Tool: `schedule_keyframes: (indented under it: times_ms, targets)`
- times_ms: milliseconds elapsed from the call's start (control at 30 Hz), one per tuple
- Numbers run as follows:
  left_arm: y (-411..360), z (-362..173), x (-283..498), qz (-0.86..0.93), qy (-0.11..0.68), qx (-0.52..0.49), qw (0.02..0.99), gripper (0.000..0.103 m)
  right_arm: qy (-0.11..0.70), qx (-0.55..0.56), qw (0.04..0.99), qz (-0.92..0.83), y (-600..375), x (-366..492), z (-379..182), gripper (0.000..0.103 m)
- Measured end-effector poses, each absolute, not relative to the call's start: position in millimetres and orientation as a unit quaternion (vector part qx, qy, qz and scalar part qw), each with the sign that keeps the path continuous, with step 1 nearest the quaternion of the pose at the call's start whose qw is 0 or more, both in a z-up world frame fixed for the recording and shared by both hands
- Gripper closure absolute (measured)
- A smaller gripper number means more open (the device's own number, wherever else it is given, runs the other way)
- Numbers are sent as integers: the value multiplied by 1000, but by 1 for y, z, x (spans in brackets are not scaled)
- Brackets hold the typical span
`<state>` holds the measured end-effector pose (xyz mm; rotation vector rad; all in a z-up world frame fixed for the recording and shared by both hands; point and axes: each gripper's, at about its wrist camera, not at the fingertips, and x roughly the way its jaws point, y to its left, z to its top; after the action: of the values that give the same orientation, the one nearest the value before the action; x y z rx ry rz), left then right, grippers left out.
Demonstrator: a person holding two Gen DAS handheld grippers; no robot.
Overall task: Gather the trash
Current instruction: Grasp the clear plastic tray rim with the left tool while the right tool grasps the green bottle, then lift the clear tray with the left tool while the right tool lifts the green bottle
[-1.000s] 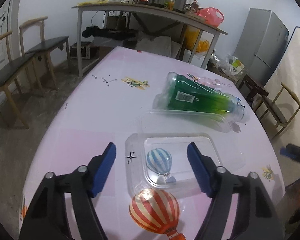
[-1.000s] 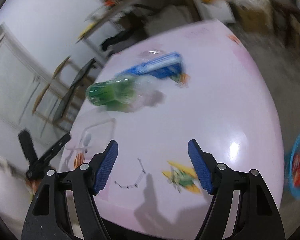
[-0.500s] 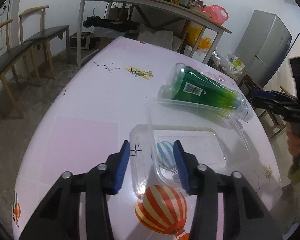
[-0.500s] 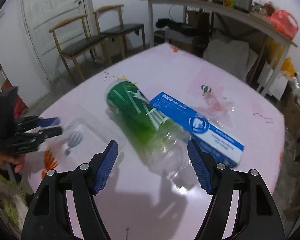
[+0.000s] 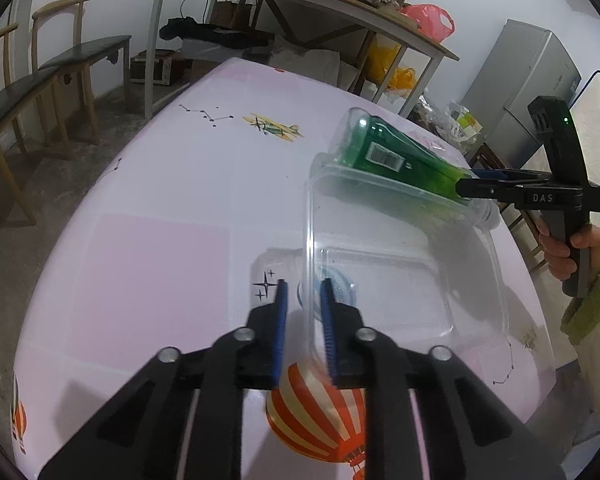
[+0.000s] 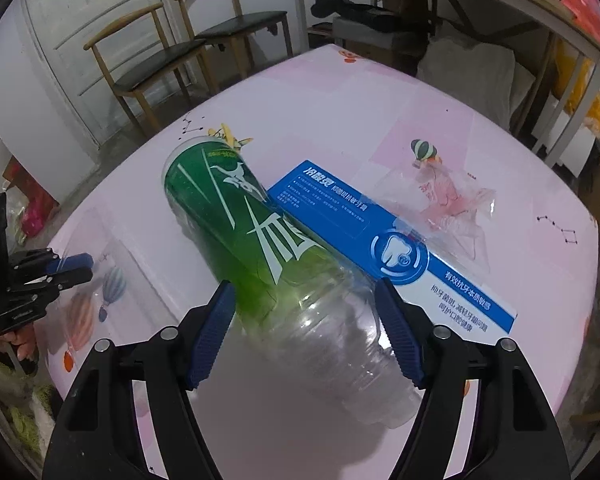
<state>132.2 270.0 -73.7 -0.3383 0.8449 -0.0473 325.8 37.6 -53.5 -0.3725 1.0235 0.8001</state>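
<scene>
Right gripper (image 6: 304, 332) now straddles bottle (image 6: 260, 248) beside box (image 6: 392, 248).

The clear plastic bottle (image 6: 276, 248) wore a green label with white lettering; the flat cardboard box (image 6: 392, 246) was blue and white; the pink tablecloth (image 5: 152, 264) showed red-striped balloons.

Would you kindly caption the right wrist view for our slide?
Right tongs closing around a green bottle lying beside a blue box.
</scene>
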Motion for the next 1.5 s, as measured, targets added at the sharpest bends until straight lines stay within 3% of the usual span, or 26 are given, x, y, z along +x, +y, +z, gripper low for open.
schedule_keyframes:
  times_ms: [333, 667, 800, 1067, 1167, 1267, 1500]
  targets:
    - [274, -71, 119, -10, 410, -155, 899, 95, 485, -167, 777, 365, 26, 289, -51, 44]
    - [280, -71, 112, 1, 412, -159, 897, 96, 546, -137, 739, 369, 4, 239, -47, 44]
    - [279, -71, 111, -1, 412, -158, 897, 96, 516, -165, 757, 365, 0, 235, -39, 34]
    - [279, -72, 112, -1, 413, -157, 897, 96, 521, -172, 730, 407, 21, 256, -56, 27]
    - [280, -72, 111, 0, 413, -158, 897, 96, 538, -153, 713, 423, 25, 260, -64, 29]
    - [280, -72, 110, 0, 413, -161, 896, 96, 546, -129, 711, 424, 20, 257, -65, 41]
    - [280, -71, 106, -3, 412, -163, 897, 96, 558, -113, 738, 362, -6, 231, -61, 41]
